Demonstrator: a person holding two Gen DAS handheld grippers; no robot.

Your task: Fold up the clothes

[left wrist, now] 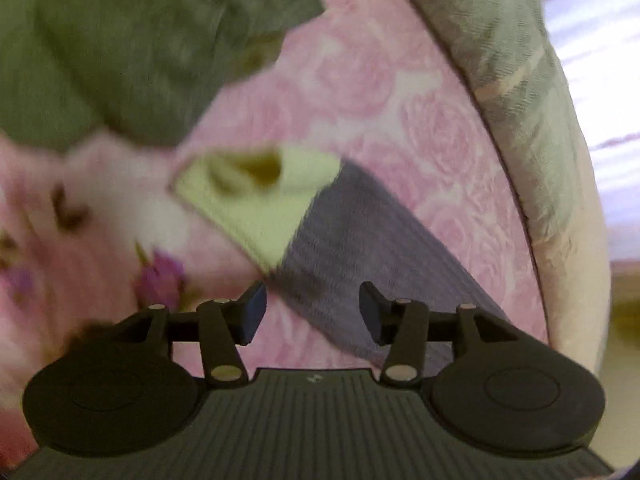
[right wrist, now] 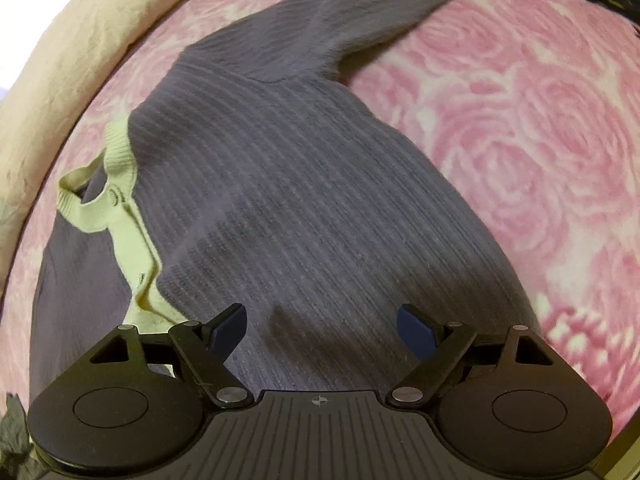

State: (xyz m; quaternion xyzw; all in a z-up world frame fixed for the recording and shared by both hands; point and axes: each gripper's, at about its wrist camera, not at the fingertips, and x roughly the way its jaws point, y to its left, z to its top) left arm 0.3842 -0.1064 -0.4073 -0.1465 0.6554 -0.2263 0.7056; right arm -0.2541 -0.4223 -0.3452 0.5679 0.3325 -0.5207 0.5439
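Cardigan (right wrist: pixel 304 184) | flat beneath right gripper (right wrist: pixel 320 330) | both grippers agape, empty | left gripper (left wrist: pixel 313 312)

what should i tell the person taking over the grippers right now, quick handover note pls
Left gripper: open, holding nothing, over a grey sleeve with a pale green cuff; this view is blurred.
Right gripper: open, holding nothing, over the body of the grey cardigan.
The cardigan lies spread on the pink rose blanket, pale green button band facing up, one sleeve stretched out away from the right gripper.
Done: no fold visible yet.
Left: probably bring both sleeves in across the body, then fold the body.
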